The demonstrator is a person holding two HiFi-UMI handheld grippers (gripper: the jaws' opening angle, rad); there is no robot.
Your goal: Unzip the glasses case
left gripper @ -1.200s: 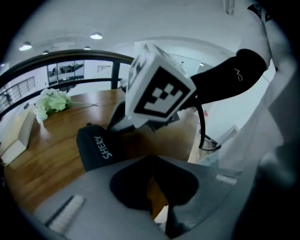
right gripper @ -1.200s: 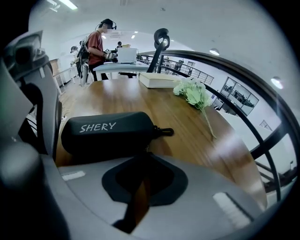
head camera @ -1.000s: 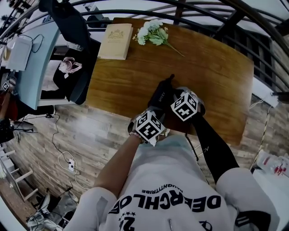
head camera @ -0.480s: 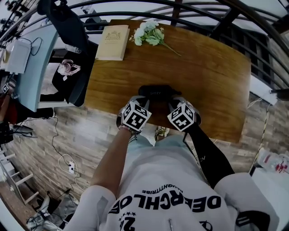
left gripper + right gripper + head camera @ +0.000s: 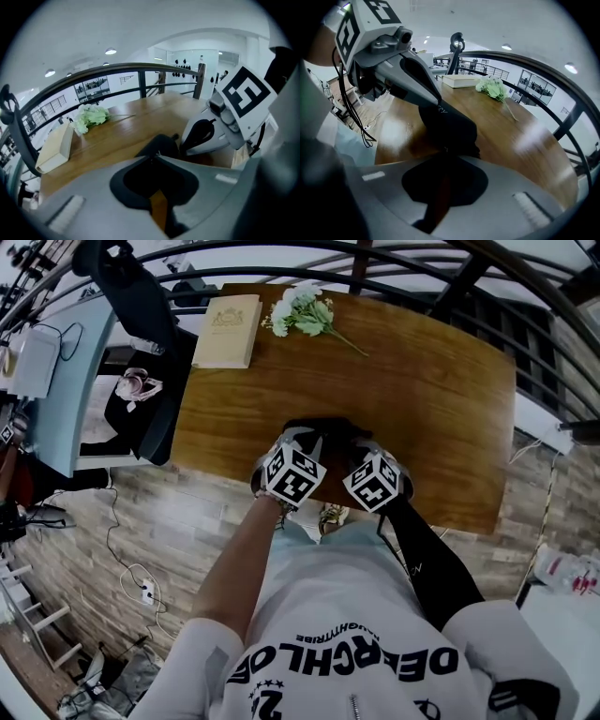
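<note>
Mostly glasses case (image 5: 447,124) hidden under left gripper (image 5: 153,157) and right gripper (image 5: 444,152); both pairs of fingers (image 5: 525,187) closed tight at its ends, contents unseen.

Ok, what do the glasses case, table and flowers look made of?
The glasses case looks black matte fabric or faux leather: no shine, pale printed lettering. The table looks glossy wood or veneer: grain lines, reflected lights. The flowers: white blooms, green leaves; real or artificial, can't tell.
</note>
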